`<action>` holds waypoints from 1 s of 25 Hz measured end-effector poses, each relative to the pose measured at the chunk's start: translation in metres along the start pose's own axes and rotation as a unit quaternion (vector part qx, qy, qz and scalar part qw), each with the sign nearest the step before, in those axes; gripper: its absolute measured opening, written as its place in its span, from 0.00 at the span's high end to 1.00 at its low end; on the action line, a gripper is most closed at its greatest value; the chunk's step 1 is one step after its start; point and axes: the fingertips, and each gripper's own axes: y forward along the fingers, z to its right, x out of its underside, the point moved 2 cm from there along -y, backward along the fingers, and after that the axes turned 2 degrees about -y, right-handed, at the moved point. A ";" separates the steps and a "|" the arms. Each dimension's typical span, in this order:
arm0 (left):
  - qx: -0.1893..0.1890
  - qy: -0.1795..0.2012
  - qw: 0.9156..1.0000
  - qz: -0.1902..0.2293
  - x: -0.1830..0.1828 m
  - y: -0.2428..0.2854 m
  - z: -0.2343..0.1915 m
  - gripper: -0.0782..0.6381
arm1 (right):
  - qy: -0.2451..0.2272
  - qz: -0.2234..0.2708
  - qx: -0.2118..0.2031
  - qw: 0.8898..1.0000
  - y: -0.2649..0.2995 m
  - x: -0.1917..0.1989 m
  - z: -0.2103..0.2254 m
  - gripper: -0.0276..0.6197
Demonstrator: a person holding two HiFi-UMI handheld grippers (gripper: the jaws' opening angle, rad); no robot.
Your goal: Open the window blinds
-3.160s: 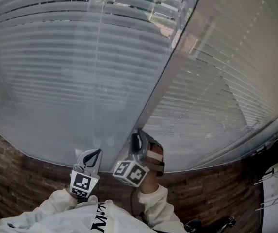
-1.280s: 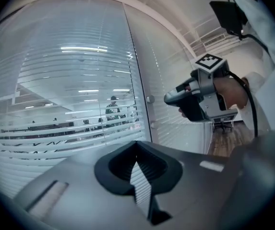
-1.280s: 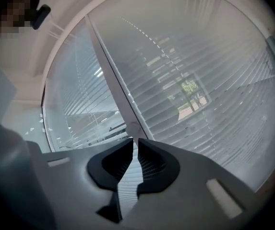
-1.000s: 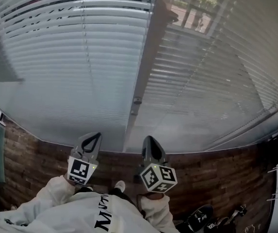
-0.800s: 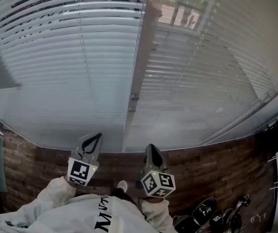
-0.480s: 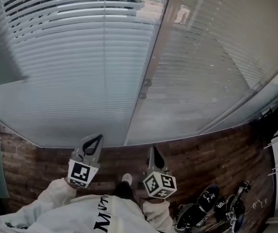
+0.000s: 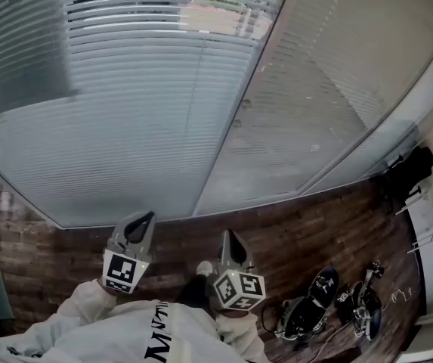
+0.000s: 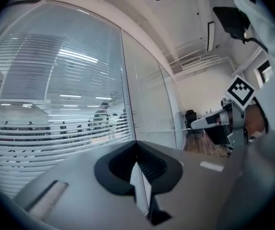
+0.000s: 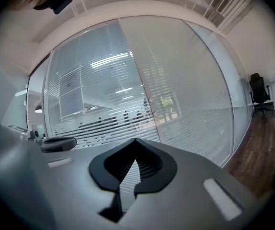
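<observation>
The window blinds hang behind tall glass panels; the slats near the top of the left panel are tilted, letting the outside show. A second blind panel runs off to the right of the frame post, which bears a small knob. My left gripper and right gripper are low in the head view, both apart from the glass, shut and holding nothing. The left gripper view shows its jaws together before the blinds; the right gripper likewise faces the blinds.
Wooden floor runs along the foot of the glass. Shoes and cables lie on it at the lower right, beside a white rack. An office chair stands far right; a desk shows in the left gripper view.
The right gripper has come down from the frame post between the panels. Both grippers have drawn back from the glass while the view swung right, bringing the shoes into sight.
</observation>
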 end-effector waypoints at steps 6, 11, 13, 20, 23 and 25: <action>0.023 -0.009 1.000 0.004 0.002 -0.041 0.014 0.89 | -0.001 -0.003 0.021 1.000 -0.044 0.013 -0.024 0.96; 0.033 -0.019 0.999 -0.005 0.007 -0.054 0.033 0.89 | 0.008 -0.022 0.029 0.999 -0.067 0.027 -0.021 0.96; 0.039 -0.019 0.999 -0.009 0.007 -0.054 0.041 0.89 | 0.003 -0.029 0.030 0.999 -0.072 0.029 -0.019 0.96; 0.034 -0.009 0.999 -0.008 -0.001 -0.049 0.056 0.89 | -0.020 -0.023 0.025 0.999 -0.082 0.023 -0.008 0.96; 0.031 -0.007 0.999 -0.007 -0.003 -0.049 0.062 0.89 | -0.019 -0.022 0.020 0.999 -0.083 0.022 -0.004 0.96; 0.029 -0.005 1.000 -0.006 -0.005 -0.048 0.065 0.89 | -0.016 -0.018 0.019 1.000 -0.085 0.019 0.000 0.96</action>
